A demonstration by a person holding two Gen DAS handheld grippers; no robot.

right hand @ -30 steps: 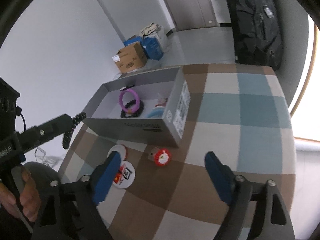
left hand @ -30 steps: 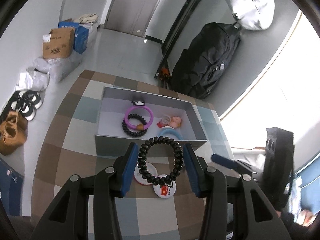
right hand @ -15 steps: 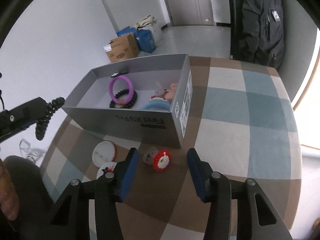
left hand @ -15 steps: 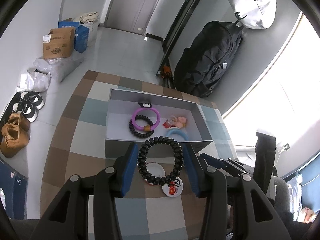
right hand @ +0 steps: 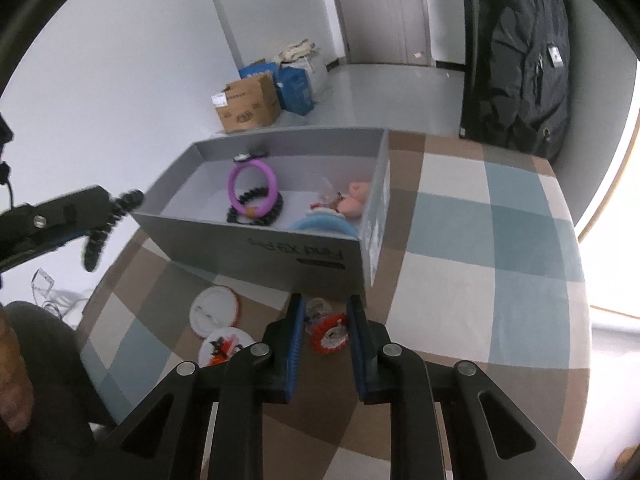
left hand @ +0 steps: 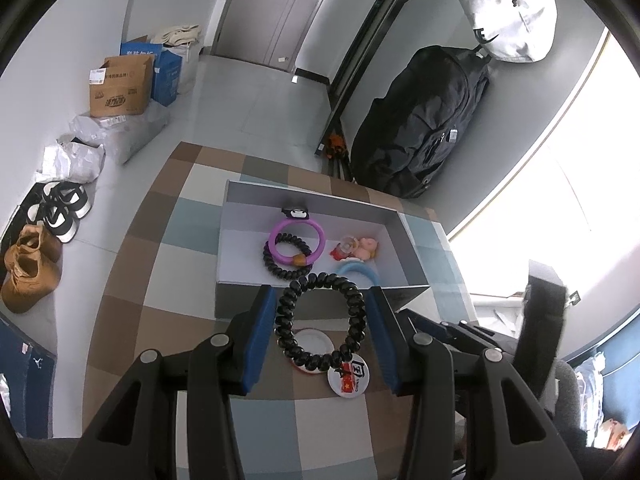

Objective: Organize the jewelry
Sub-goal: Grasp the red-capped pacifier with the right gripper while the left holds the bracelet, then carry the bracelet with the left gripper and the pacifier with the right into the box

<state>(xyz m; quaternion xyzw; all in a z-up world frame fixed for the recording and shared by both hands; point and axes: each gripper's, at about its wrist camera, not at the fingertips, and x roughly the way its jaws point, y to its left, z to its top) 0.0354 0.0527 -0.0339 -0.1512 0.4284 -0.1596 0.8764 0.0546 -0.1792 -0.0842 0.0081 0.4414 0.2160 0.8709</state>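
Note:
My left gripper (left hand: pixel 320 300) is shut on a black spiral bracelet (left hand: pixel 358 320), held just in front of the open grey box (left hand: pixel 256 300). From the right wrist view the same bracelet (right hand: pixel 96 240) hangs left of the box (right hand: pixel 260 248). Inside the box lie a purple ring (left hand: pixel 296 236), a black beaded bracelet (left hand: pixel 280 268), a blue band (left hand: pixel 356 270) and a pink figure (left hand: pixel 366 248). My right gripper (right hand: pixel 326 308) points down at the table by the box's near corner. Its jaws are closing, with the pads against a red round charm (right hand: pixel 330 332) between them.
Two round badges (right hand: pixel 216 310) (right hand: pixel 226 346) lie on the checked tablecloth (right hand: pixel 460 280) left of the right gripper. A black bag (left hand: pixel 420 128) leans behind the table. Cardboard boxes (left hand: pixel 120 88) and shoes (left hand: pixel 64 208) sit on the floor to the left.
The right gripper's jaws went from wide apart to closed around the red charm, and it came closer to the charm. The left gripper kept still with the bracelet.

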